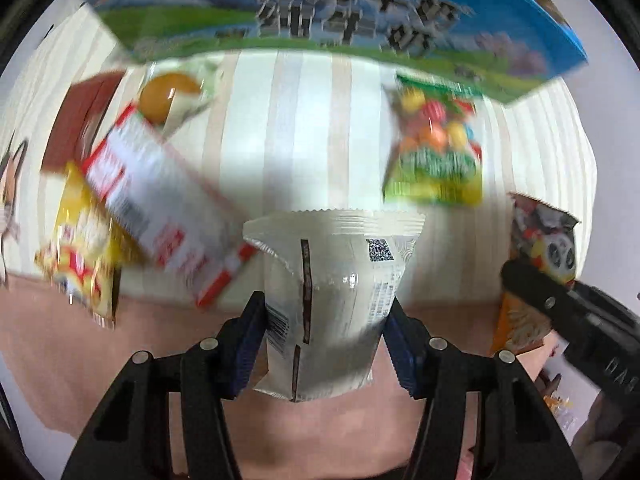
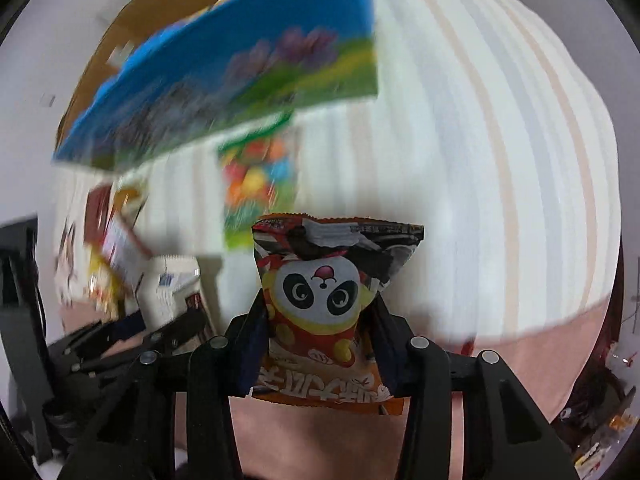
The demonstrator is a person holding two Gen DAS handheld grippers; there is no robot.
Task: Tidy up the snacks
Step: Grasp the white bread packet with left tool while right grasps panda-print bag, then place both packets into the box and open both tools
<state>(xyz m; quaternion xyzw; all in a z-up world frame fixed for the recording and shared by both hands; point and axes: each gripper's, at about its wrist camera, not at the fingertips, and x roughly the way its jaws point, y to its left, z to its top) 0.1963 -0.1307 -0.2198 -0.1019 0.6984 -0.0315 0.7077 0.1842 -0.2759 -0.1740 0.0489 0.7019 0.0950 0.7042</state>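
My left gripper (image 1: 326, 312) is shut on a white snack packet (image 1: 332, 300) and holds it up over the striped cloth. My right gripper (image 2: 320, 320) is shut on an orange panda snack packet (image 2: 320, 308). That panda packet (image 1: 548, 244) also shows at the right of the left wrist view, with the right gripper's black body (image 1: 576, 320) under it. The white packet (image 2: 168, 292) shows at the left of the right wrist view. A blue milk carton box (image 1: 320, 12) stands at the far edge; it also shows in the right wrist view (image 2: 240, 72).
On the striped tablecloth (image 1: 300, 140) lie a green candy bag (image 1: 440, 148), a red-and-white box (image 1: 160, 204), a yellow packet (image 1: 84, 252), a brown box (image 1: 80, 116) and an orange-topped cup (image 1: 172, 96). A pink cloth edge (image 1: 120, 340) runs along the near side.
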